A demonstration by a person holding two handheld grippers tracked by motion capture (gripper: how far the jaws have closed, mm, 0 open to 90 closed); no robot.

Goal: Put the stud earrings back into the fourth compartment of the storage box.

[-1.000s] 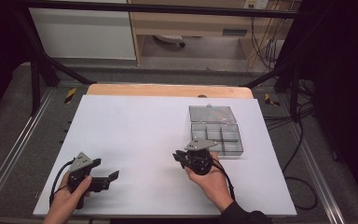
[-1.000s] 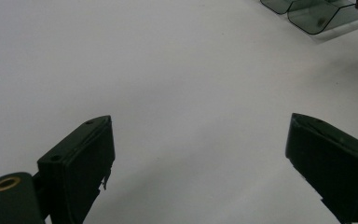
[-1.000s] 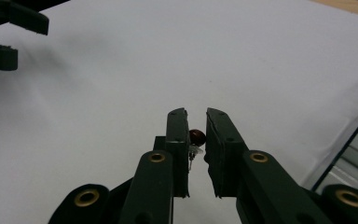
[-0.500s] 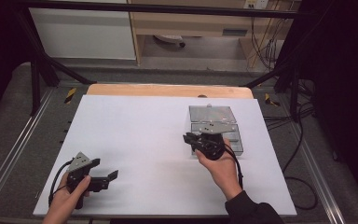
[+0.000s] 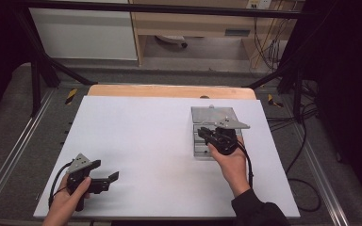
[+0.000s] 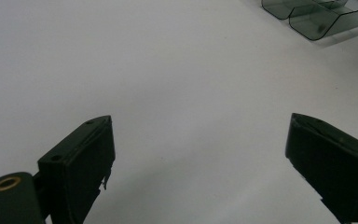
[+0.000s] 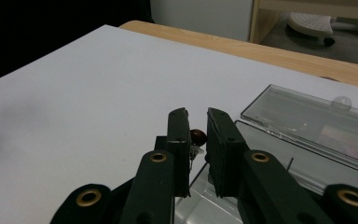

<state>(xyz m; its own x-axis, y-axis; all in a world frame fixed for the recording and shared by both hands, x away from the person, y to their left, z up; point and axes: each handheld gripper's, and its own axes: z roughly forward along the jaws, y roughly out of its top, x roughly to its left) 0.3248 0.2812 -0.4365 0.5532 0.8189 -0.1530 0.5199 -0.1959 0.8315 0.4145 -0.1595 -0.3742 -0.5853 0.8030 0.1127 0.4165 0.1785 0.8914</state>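
Because it has no part in the present step, the left gripper [image 5: 104, 179] rests low on the white table surface [image 5: 136, 141] with jaws spread wide and nothing between them. Well to its right, the right gripper [image 7: 197, 135] is closed on a small round dark-red bead [image 7: 197, 136], pinched between the jaw tips. Just below and beyond those tips lies the clear plastic compartment box [image 7: 307, 126], lid open, so the bead appears positioned for sorting.
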